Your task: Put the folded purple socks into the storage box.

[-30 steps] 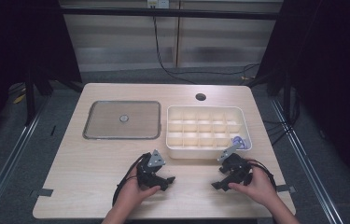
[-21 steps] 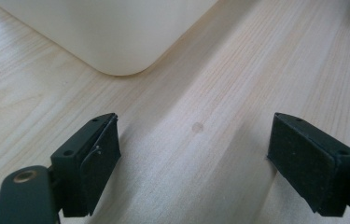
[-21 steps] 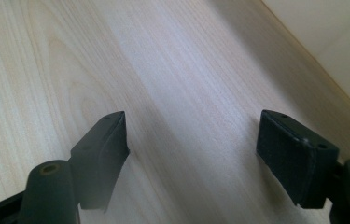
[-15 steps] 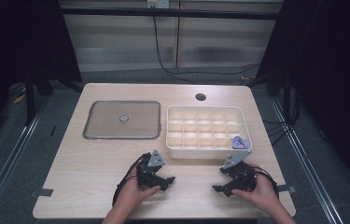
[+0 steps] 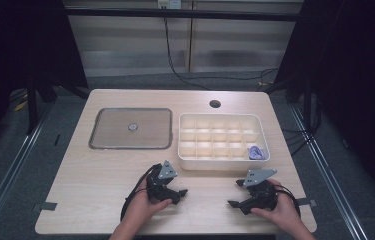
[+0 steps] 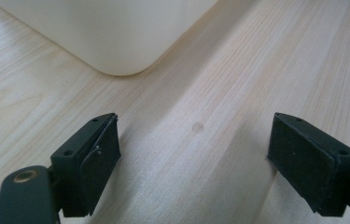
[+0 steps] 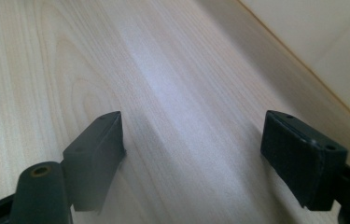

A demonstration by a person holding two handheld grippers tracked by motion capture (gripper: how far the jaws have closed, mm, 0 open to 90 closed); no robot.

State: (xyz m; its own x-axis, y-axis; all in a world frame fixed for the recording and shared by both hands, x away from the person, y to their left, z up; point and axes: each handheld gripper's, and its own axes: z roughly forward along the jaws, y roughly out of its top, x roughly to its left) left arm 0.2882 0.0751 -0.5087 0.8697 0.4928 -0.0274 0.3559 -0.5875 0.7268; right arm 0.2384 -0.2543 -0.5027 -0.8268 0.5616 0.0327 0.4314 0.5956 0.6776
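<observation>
Two grippers rest low on the pale wooden tabletop [image 5: 95, 190], both empty. Largest item: the tabletop itself, carrying at centre-left a flat grey rectangular tray with a small round knob or disc in its middle [image 5: 130, 128], and just to its right a white plastic organiser box divided into a grid of small compartments [image 5: 223, 141]. A small crumpled purple-blue object [image 5: 256, 152] lies in the box's front right corner compartment; every other compartment that can be seen looks empty. Judgement: the placing of that object reads as done, and what is left, if anything, is unclear, since no other loose item lies on the tabletop. The left gripper [image 5: 178, 193] sits in front of the box's left end, jaws spread wide with bare wood between them. The right gripper [image 5: 233, 194] sits in front of the box's right end, jaws likewise spread and holding nothing. View differences: the high view gives the whole layout and the purple-blue object; the left gripper view adds the rounded white corner of the box [image 6: 116, 37] close ahead and a faint round mark on the wood [image 6: 198, 127]; the right gripper view gives wood grain and a pale wall, probably the box side [image 7: 331, 42], at upper right.
</observation>
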